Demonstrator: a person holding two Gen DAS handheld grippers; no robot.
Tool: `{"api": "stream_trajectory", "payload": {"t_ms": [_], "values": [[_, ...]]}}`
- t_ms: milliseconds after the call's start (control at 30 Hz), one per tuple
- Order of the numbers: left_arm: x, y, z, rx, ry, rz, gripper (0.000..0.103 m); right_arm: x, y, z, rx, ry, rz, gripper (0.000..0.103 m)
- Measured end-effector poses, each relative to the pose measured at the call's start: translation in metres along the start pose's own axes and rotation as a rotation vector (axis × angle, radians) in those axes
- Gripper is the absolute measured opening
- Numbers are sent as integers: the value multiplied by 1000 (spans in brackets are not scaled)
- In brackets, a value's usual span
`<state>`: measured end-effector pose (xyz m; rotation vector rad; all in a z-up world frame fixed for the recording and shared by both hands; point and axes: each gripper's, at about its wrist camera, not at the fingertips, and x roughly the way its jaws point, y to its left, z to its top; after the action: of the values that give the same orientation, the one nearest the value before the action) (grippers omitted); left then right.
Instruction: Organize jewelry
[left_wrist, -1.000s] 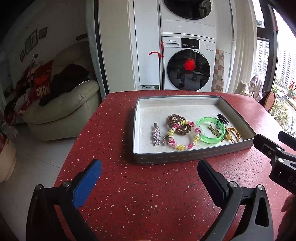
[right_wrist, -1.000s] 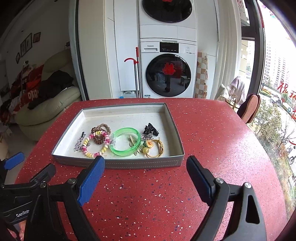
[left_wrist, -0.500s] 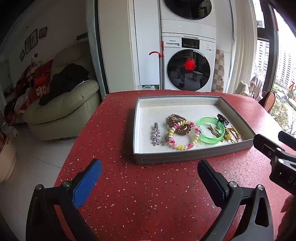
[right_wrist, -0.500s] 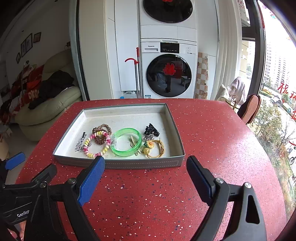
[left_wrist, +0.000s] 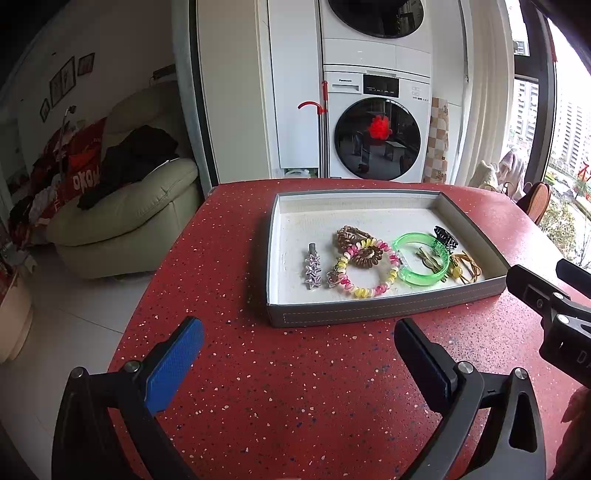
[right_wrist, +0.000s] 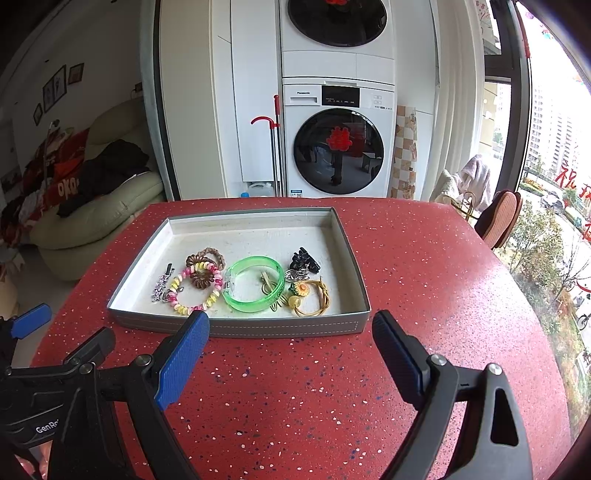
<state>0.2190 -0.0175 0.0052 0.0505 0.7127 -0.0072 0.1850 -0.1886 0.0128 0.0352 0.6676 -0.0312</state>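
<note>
Table (left_wrist: 229, 369): red speckled top; carries 1 tray; both grippers hover above its near part.
Tray (right_wrist: 258, 326): shallow grey tray with a pale floor, on the table, beyond both grippers; all jewelry lies in its near half.
Star hair clip (left_wrist: 313, 272): silver, leftmost item on the tray floor.
Beaded bracelet (left_wrist: 364, 275): pink and yellow ring, right of the star hair clip, overlapping the brown hair ties (left_wrist: 360, 245).
Green bangle (right_wrist: 255, 282): translucent, right of the beaded bracelet, near the tray centre.
Black claw clip (right_wrist: 303, 260): beyond and to the right of the green bangle.
Yellow flower tie (right_wrist: 308, 291): rightmost item, near the tray's near wall.
Left gripper (left_wrist: 299, 360): jaws spread wide, nothing between them, nothing held; short of the tray's near wall.
Right gripper (right_wrist: 290, 356): jaws spread wide, nothing held; short of the tray's near wall, pointing at the bangle area.
Washing machine (right_wrist: 338, 144): white, stacked pair, far behind the table.
</note>
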Motion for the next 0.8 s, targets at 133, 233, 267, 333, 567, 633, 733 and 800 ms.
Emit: {"api": "stream_trajectory", "payload": {"t_ms": [133, 233, 267, 333, 567, 633, 733, 800], "values": [[0, 0, 0, 1, 1, -1, 103, 0, 2, 1, 0, 1, 3, 92], [-1, 0, 0, 0, 0, -2, 103, -1, 2, 2, 1, 2, 5, 92], [-1, -1, 0, 0, 1, -2, 103, -1, 3, 2, 1, 2, 6, 92], [-1, 0, 0, -1, 3, -1, 103, -1, 3, 3, 0, 1, 6, 92], [-1, -1, 0, -1, 2, 0, 103, -1, 3, 4, -2, -2, 8, 92], [-1, 0, 0, -2, 3, -1, 103, -1, 3, 4, -1, -2, 8, 92], [-1, 0, 0, -1, 4, 0, 103, -1, 3, 4, -2, -2, 8, 92], [-1, 0, 0, -1, 4, 0, 103, -1, 3, 4, 0, -2, 9, 92]]}}
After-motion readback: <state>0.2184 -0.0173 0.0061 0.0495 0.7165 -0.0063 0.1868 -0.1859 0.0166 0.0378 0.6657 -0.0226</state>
